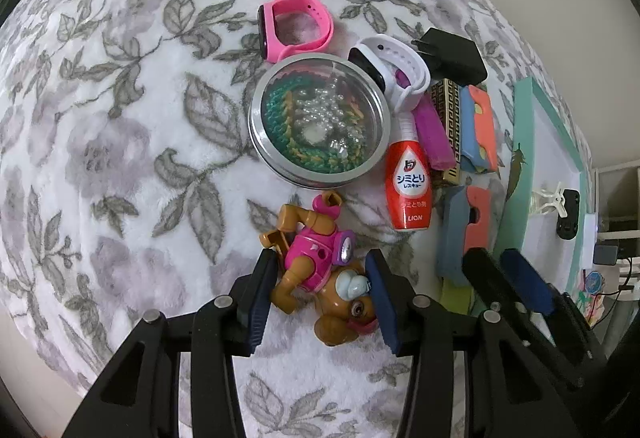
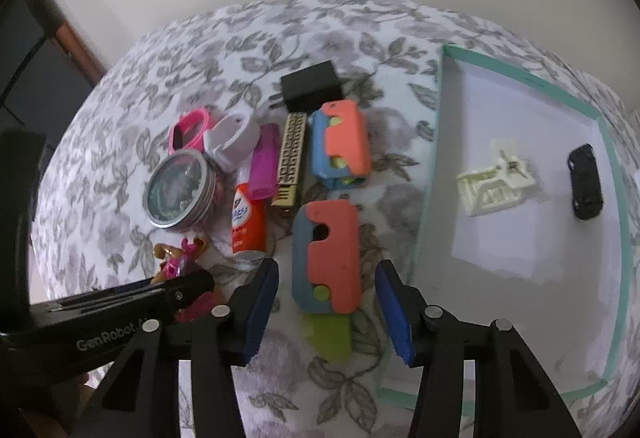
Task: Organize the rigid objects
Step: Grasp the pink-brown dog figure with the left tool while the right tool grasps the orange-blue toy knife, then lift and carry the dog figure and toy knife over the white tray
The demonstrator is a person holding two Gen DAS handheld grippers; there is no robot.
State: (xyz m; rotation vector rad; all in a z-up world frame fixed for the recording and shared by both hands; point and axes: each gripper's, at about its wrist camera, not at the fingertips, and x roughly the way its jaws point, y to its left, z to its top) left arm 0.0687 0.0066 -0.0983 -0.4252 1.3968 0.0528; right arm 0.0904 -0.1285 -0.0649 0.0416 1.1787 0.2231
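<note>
Left gripper (image 1: 320,294) jaws stand apart around the toy puppy figure (image 1: 320,270), not visibly clamped; right gripper (image 2: 326,312) jaws gape astride the nearer orange-and-blue gravity knife toy (image 2: 326,258); only a white clip (image 2: 494,183) and black car (image 2: 585,186) lie in the teal-rimmed tray (image 2: 430,173); most clutter remains on the blanket.

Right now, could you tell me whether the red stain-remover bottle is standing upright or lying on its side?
Lying on its side. The red bottle rests flat on the floral blanket, label facing up, white neck pointing toward the white watch.

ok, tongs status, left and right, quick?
Left tongs: open, straddling the toy dog figure, not clamped.
Right tongs: open, around the near coral-and-blue block, holding nothing.
</note>
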